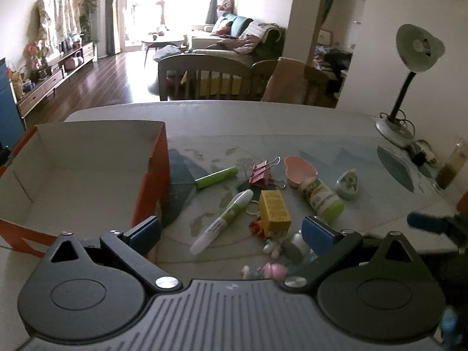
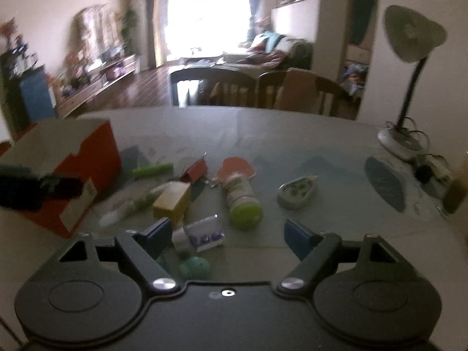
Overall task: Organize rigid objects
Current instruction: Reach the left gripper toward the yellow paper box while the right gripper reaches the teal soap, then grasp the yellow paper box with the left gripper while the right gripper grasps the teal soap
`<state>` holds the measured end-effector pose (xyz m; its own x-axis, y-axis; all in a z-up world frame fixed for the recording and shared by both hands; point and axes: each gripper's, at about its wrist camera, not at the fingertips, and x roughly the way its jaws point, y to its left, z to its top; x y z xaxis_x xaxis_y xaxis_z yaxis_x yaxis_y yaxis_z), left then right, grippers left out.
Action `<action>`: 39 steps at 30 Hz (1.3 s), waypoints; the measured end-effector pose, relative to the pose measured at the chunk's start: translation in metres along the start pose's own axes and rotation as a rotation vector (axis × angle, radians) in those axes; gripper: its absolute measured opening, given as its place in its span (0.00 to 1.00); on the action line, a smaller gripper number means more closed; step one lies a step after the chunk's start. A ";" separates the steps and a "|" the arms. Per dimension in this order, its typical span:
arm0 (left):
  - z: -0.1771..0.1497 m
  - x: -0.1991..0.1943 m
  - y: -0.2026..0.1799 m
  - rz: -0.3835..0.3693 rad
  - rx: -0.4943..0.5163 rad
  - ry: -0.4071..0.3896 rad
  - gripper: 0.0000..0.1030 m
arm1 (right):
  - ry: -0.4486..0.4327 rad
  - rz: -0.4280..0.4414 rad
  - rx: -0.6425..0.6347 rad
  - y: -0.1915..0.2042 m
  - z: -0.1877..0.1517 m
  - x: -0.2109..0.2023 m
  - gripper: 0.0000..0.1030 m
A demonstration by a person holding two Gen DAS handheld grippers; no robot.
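here, the left gripper point(image 1: 231, 231) hangs with jaws wide and empty, a white-and-green marker point(image 1: 223, 220) lying between them, long axis running from 7 to 1 o'clock, beside a yellow box point(image 1: 275, 210). the right gripper point(image 2: 226, 234), jaws wide and empty, is nearest a small white tube point(image 2: 201, 235). at 9 o'clock the orange cardboard box point(image 1: 152, 175) looks empty.

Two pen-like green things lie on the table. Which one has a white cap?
The green-and-white marker, lying beside the yellow box. The other, the all-green tube near the orange box, shows no white.
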<state>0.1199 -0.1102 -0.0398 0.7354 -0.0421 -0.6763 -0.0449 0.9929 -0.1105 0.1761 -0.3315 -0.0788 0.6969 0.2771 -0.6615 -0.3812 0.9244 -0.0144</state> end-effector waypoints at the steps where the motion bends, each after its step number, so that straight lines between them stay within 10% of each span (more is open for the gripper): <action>1: 0.002 0.005 -0.002 0.004 -0.003 0.001 1.00 | 0.009 0.019 -0.020 -0.001 -0.002 0.004 0.81; 19: 0.021 0.112 -0.047 0.063 0.025 0.123 0.99 | 0.173 0.265 -0.263 0.000 -0.024 0.074 0.63; 39: 0.020 0.164 -0.065 0.010 0.097 0.259 0.33 | 0.215 0.323 -0.307 0.005 -0.029 0.096 0.37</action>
<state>0.2572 -0.1798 -0.1289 0.5377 -0.0473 -0.8418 0.0232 0.9989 -0.0414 0.2235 -0.3081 -0.1645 0.3851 0.4465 -0.8076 -0.7408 0.6715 0.0180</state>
